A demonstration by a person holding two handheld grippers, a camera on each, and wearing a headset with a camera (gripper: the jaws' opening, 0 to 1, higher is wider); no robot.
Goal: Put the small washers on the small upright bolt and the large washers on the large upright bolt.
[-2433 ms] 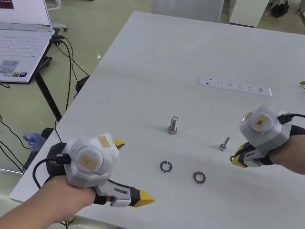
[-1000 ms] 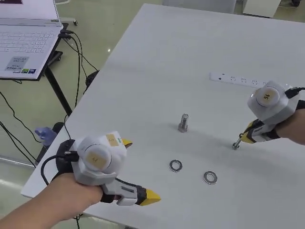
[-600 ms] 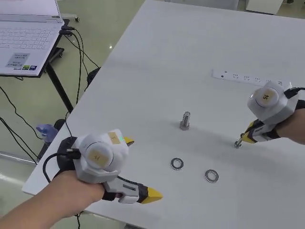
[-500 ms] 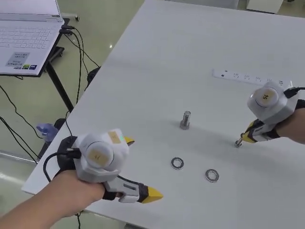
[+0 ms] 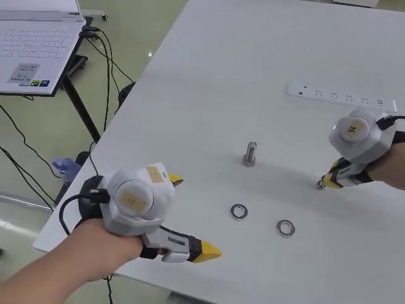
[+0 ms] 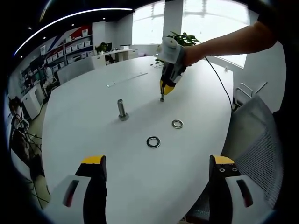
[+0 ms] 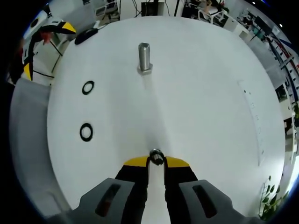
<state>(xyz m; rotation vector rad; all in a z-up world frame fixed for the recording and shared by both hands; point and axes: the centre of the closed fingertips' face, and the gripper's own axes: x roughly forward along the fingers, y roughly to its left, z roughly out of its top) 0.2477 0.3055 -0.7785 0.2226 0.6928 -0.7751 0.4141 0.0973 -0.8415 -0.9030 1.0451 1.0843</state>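
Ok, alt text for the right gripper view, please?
The right hand-held gripper is closed on the small bolt at the white table. Ahead stands the large bolt; two washers lie flat at the view's left.

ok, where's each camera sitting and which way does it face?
Head view: on the headset, facing forward-down at the table; forearms, left hand-held gripper, right hand-held gripper show.
Left gripper view: on the left one, facing the large bolt; own open jaws at bottom.
Right gripper view: on the right one, along jaws shut on the small bolt.
All share the large bolt and two washers.
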